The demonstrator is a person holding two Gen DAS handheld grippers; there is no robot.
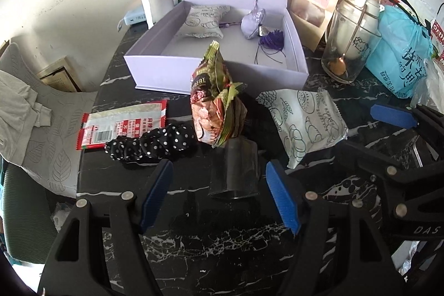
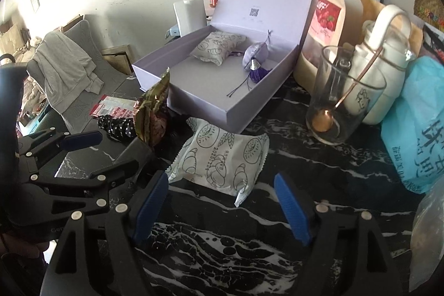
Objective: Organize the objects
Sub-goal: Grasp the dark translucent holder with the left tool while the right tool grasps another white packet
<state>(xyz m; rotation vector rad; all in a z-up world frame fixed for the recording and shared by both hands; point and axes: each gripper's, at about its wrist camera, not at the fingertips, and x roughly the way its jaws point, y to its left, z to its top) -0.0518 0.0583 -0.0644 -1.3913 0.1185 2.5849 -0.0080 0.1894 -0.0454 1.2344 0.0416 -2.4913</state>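
The left hand-held gripper [image 1: 219, 193] stood with its blue pads apart and gripped nothing. Between its fingers, on the black marbled bench [image 1: 236, 243], sat a small dark box [image 1: 234, 171], touched by neither pad. Just beyond that box a crumpled snack bag [image 1: 216, 99] stood upright. A polka-dot scrunchie [image 1: 151, 143] lay just past the left finger, with a red sachet [image 1: 122, 124] beyond it. A white pastry packet [image 1: 304, 119] lay ahead of the right finger.

The right hand-held gripper [image 2: 222, 201] was also open and empty, its jaws spread wide over the bench. The same white pastry packet [image 2: 222, 157] lay flat just ahead of its fingertips, its near corner reaching between them without contact. Farther ahead stood an open lilac gift box [image 2: 244, 107], lid raised, which held a second pastry packet [image 2: 215, 50] and a purple tasselled sachet [image 2: 254, 57]. Ahead and to the right of this gripper stood a glass [image 2: 341, 99] with a copper spoon [image 2: 323, 119] in it, and a blue plastic bag [image 2: 416, 129] lay farther right.
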